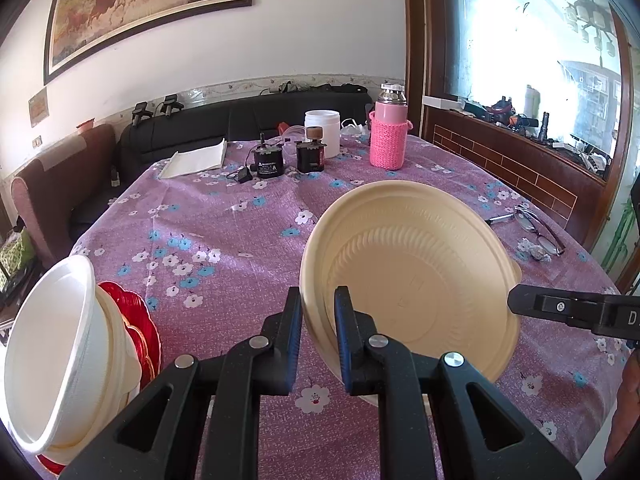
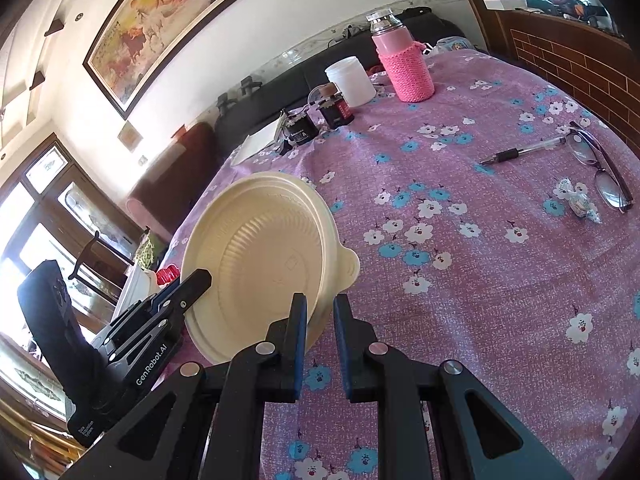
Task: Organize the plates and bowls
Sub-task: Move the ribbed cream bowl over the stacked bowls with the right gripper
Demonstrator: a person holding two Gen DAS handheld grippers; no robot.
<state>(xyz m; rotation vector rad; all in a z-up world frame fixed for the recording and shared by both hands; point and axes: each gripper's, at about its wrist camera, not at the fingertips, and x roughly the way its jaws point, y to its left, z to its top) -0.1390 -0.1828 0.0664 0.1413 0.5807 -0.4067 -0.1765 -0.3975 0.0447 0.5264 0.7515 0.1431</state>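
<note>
cream bowl (image 1: 412, 280) hangs tilted above the surface (image 1: 240, 240); i see my left hand-held gripper (image 1: 318, 334) and right hand-held gripper (image 2: 320, 338) pinching opposite rims.

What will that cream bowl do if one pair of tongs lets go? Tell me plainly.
The cream bowl looks thin, moulded and probably light, so it may flex at the rim. The left tongs and right tongs each straddle the rim on opposite sides, and it is tilted above the tablecloth. Held by one edge only, it would likely swing or slip.
</note>
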